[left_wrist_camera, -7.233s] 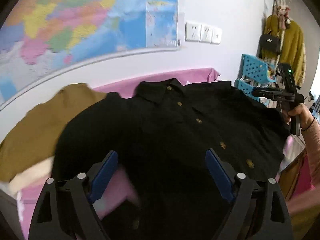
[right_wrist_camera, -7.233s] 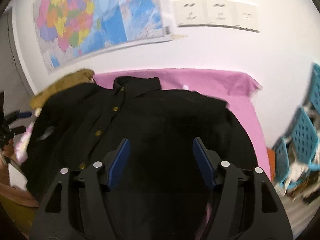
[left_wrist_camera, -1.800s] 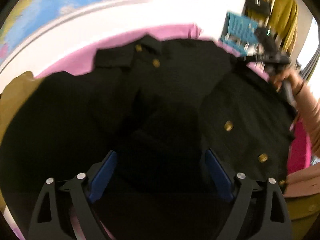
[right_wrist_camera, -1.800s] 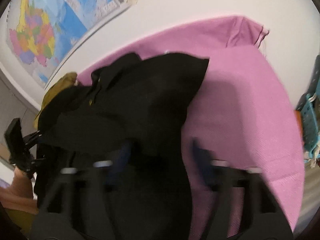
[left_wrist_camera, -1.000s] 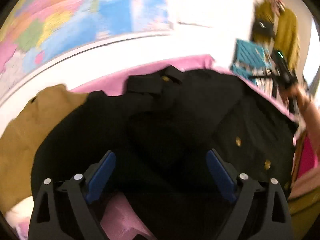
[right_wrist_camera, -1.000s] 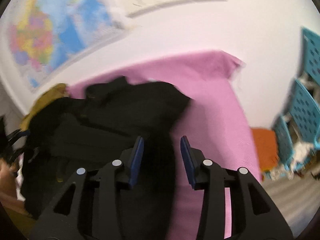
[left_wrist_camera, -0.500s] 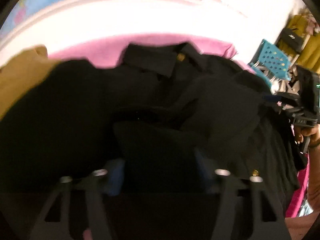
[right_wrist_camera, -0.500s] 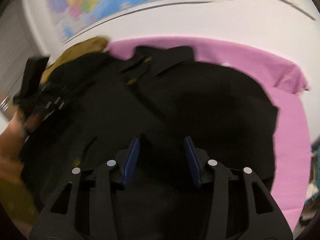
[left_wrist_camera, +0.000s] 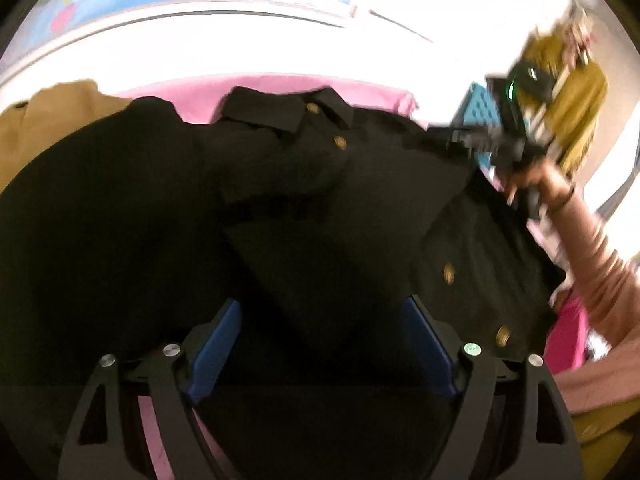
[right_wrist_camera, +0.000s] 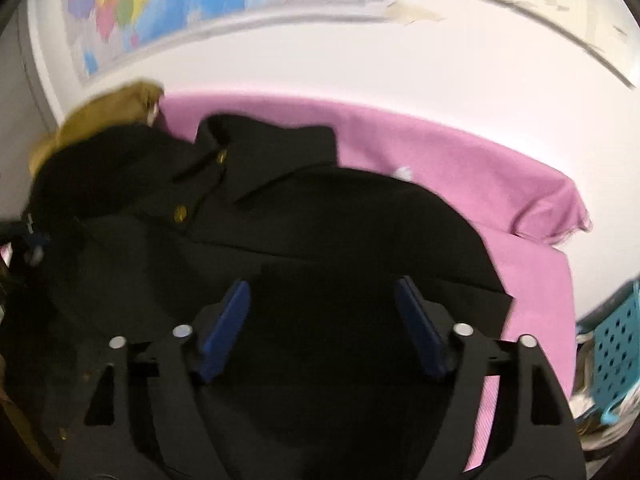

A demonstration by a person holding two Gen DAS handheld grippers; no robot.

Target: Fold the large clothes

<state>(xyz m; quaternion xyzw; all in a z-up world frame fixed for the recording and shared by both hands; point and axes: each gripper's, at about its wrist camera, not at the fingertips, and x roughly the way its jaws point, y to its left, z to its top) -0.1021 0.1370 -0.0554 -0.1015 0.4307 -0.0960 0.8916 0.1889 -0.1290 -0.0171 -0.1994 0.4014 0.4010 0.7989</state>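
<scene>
Coat: black coat (right_wrist_camera: 320, 216) with gold buttons, lying front-up on the pink sheet (right_wrist_camera: 460, 160), collar toward the wall; a side panel looks folded in over the middle.
Handling: my guess is soft and limp, fairly thick and weighty for cloth; it should drape and sag from wherever it is lifted, and the folded layers may slide off one another.
Where to grip: probably best at a hem corner, shoulder seam or sleeve cuff, pinching all layers at an edge; a pinch in mid-panel would only bunch it.
Left gripper (left_wrist_camera: 320, 332): fingers wide apart, low over the near part of the coat; nothing between the pads.
Right gripper (right_wrist_camera: 322, 316): fingers wide apart above the coat's lower half, holding nothing.
Left view only: the right gripper from outside at the coat's right edge, the hand (left_wrist_camera: 528, 180) and pink sleeve on it, the lower buttons (left_wrist_camera: 450, 272), and yellow clothes (left_wrist_camera: 580, 108) hanging beyond.
Right view only: the bare sheet right of the coat, its far corner rumpled, the blue basket (right_wrist_camera: 616, 352), and the map (right_wrist_camera: 160, 4) clearly.
Both views: a tan garment (right_wrist_camera: 104, 114) past the coat's left shoulder.
Unclear: motion blur hides whether either gripper touches the cloth.
</scene>
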